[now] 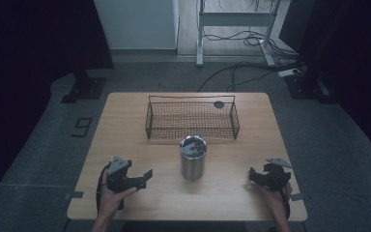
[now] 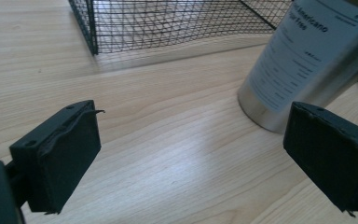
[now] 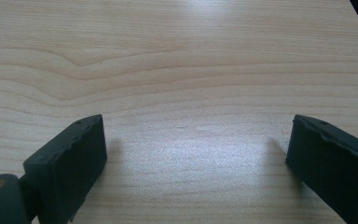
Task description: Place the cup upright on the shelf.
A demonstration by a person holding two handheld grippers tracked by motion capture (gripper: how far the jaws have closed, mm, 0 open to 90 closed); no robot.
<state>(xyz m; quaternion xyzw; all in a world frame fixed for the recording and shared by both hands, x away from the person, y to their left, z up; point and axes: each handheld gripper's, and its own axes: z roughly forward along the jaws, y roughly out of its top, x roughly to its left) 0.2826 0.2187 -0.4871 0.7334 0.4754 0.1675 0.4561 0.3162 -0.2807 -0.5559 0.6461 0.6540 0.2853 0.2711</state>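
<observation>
A steel tumbler (image 1: 193, 158) with a dark lid stands upright at the middle of the wooden table (image 1: 125, 121). Its white printed label (image 2: 307, 51) faces the left gripper view. Behind it sits a black wire basket (image 1: 192, 117); a small dark round object (image 1: 219, 104) lies by its far right corner, inside or behind I cannot tell. My left gripper (image 1: 142, 178) rests open on the table left of the tumbler, jaws wide apart with bare wood between them (image 2: 191, 154). My right gripper (image 1: 254, 175) rests open to the tumbler's right, with bare wood (image 3: 196, 154) between its jaws.
The basket's near left corner (image 2: 91, 32) stands just ahead of my left gripper. Beyond the table are a grey floor, a white desk frame (image 1: 234, 21) and loose cables (image 1: 251, 41). Dark curtains hang at both sides.
</observation>
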